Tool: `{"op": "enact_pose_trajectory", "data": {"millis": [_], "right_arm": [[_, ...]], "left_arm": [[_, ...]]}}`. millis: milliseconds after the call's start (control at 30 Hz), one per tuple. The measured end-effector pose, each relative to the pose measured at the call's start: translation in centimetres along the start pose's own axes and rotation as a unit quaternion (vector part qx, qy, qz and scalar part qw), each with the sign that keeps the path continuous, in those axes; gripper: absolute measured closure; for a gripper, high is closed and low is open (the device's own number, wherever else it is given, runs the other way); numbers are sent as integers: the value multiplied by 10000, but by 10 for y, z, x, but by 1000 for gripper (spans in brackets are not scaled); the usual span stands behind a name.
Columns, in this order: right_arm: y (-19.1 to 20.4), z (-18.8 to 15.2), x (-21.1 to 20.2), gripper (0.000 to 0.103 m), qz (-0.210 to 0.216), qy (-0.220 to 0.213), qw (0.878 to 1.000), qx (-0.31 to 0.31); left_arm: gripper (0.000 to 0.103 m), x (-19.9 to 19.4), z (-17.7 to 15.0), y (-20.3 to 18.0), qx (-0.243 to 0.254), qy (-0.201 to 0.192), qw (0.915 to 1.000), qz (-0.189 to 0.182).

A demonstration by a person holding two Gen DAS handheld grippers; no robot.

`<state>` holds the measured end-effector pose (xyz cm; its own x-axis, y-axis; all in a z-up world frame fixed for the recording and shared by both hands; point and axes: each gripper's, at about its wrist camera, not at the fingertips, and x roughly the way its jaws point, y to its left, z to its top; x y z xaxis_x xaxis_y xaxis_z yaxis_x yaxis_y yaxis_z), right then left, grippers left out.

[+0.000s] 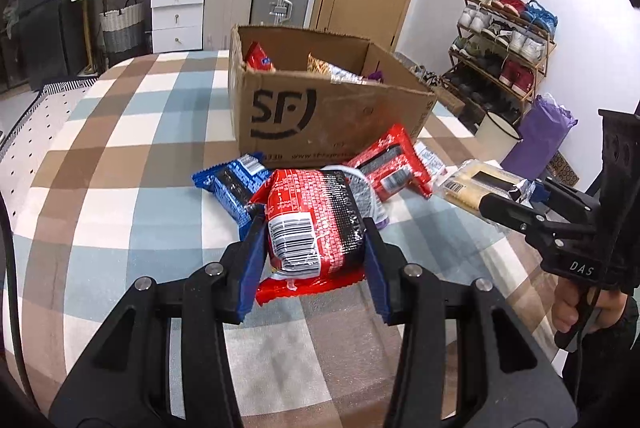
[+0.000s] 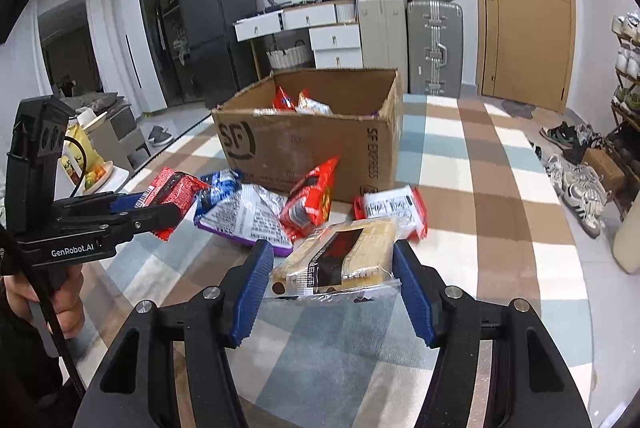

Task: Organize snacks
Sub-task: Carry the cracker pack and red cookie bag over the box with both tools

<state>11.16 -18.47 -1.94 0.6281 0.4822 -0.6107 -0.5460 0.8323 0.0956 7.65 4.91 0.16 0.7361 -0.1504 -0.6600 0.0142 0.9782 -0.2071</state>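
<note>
My left gripper [image 1: 314, 228] clamps a red snack packet [image 1: 308, 224], my right gripper [image 2: 332, 268] a pale wafer pack [image 2: 344, 252] (long axis across the jaws); the open cardboard box [image 2: 304, 148] lies straight ahead beyond both, about equally near.

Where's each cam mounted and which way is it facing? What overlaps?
Left wrist: on left gripper, angled down at its red snack pack, cardboard box behind; right gripper and a hand at right.
Right wrist: on right gripper, holding a yellow wafer pack; left gripper at left.
Shared: box, snack pile, checked cloth.
</note>
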Motion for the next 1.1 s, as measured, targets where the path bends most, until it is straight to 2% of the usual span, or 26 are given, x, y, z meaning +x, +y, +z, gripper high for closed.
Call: {"op": "enact_pose_trajectory", "data": {"millis": [167, 467, 767, 1100], "right_arm": [[-1, 1, -3, 41, 10, -41, 10000, 28], [-2, 10, -18, 41, 73, -474, 9988, 96], [0, 38, -39, 41, 44, -955, 9954, 88], [6, 69, -35, 41, 164, -1124, 9935, -30]], "left_arm": [[61, -6, 3, -1, 0, -84, 10000, 5], [61, -15, 16, -3, -17, -275, 9996, 25], [61, -25, 43, -12, 101, -603, 9981, 49], [60, -22, 76, -20, 184, -804, 9966, 51]]}}
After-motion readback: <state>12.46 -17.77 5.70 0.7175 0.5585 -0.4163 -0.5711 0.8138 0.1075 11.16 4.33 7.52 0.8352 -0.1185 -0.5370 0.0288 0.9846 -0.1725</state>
